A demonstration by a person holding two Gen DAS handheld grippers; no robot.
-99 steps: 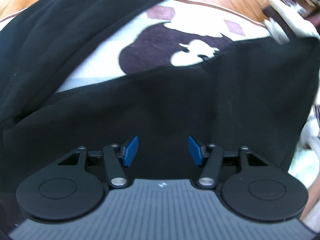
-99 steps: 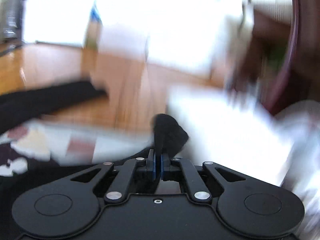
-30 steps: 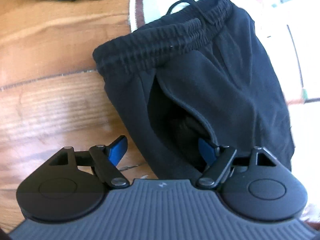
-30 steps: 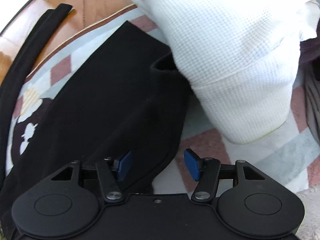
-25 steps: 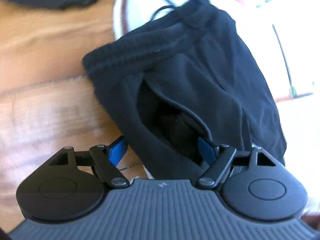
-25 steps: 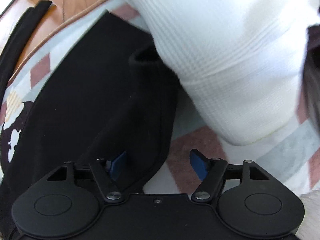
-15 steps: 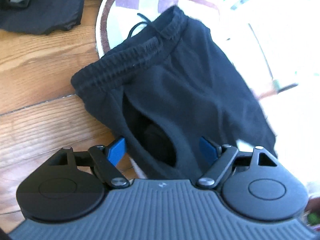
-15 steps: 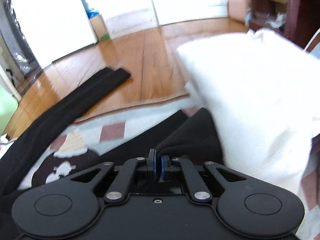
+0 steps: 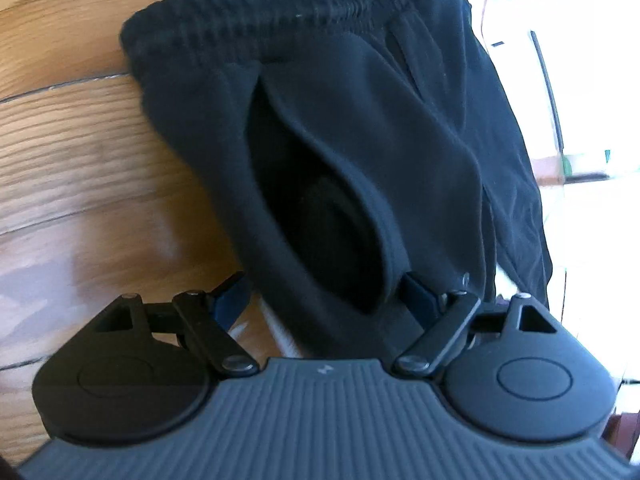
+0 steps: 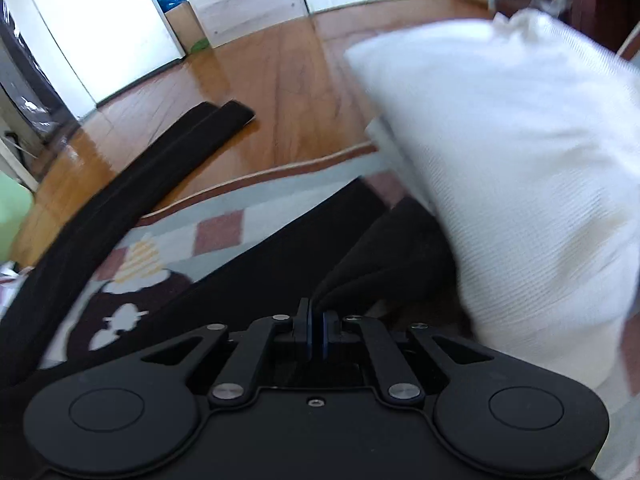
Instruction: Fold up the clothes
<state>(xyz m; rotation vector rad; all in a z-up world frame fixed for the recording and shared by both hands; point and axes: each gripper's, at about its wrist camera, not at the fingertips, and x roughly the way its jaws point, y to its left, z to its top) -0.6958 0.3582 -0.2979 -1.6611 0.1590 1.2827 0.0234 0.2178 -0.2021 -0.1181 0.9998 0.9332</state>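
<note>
Black sweatpants (image 9: 360, 128) lie with the elastic waistband (image 9: 256, 12) at the far end, partly on the wooden floor and partly on a rug. My left gripper (image 9: 324, 300) is open, its blue pads on either side of the pants' side edge by a gaping pocket (image 9: 320, 216). In the right wrist view my right gripper (image 10: 315, 330) is shut on a fold of the black pants fabric (image 10: 384, 256) and holds it raised over the rug. The pants' long leg (image 10: 132, 184) stretches away to the left across the floor.
A white knit garment (image 10: 520, 184) bulges right beside the held fabric. A patterned rug (image 10: 224, 228) lies under the pants. Wooden floor (image 9: 80, 160) is to the left. White cabinets (image 10: 112, 28) stand at the back.
My right gripper has shut on the pants fabric and lifted it. My left gripper has moved closer over the pocket edge, still open.
</note>
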